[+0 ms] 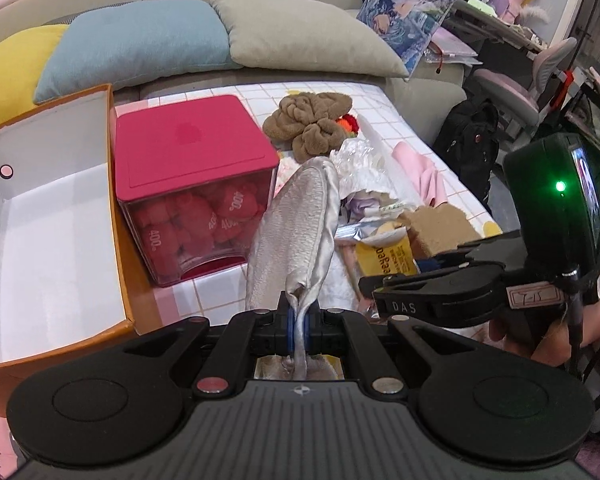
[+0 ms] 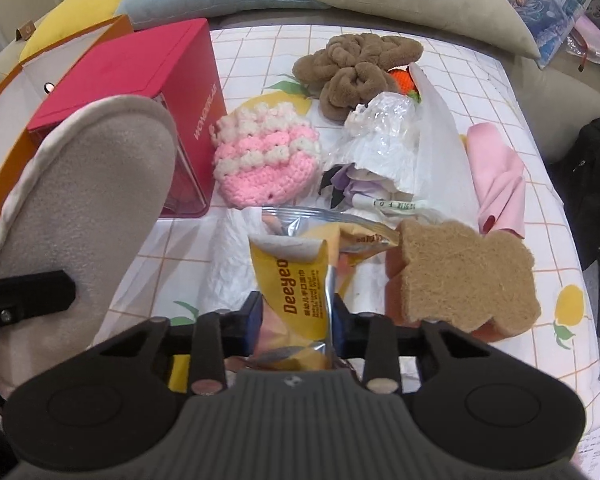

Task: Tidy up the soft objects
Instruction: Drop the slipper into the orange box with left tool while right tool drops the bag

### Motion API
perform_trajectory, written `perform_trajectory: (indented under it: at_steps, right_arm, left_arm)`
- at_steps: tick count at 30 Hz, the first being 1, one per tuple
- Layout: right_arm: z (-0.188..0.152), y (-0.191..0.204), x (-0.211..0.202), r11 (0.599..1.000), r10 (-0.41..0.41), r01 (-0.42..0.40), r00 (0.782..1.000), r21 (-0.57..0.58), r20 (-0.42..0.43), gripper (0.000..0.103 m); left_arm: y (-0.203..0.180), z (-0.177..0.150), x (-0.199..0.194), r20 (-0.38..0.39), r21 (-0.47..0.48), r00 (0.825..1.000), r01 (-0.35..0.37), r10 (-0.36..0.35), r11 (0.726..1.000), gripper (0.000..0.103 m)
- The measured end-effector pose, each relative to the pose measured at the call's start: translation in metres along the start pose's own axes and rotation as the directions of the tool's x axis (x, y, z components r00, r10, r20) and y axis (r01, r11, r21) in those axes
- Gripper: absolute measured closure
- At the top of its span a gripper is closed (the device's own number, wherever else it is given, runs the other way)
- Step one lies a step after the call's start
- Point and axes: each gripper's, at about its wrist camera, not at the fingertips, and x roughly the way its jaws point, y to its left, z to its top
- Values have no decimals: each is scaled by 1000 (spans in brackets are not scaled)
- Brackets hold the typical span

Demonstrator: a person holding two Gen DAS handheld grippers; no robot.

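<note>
Grey slipper [image 1: 296,232] is clamped at its rim in our left tool [image 1: 299,322], long axis fwd, orange box [image 1: 118,216] just left. Right tool [image 2: 296,320] straddles yellow wipes pkt [image 2: 296,276]; grip unclear.

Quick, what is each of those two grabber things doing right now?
Left gripper: fingers closed on the grey slipper, lifted.
Right gripper: fingers either side of the yellow wipes packet; cannot tell whether they are gripping it.
</note>
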Motion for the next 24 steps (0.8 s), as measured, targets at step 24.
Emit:
perform_trajectory:
  at_steps: [24]
  right_arm:
    - [54, 104, -148, 953, 282, -240, 927, -187, 249, 71]
  left_arm:
    - [79, 39, -136, 238, -122, 971, 12, 18, 992, 98]
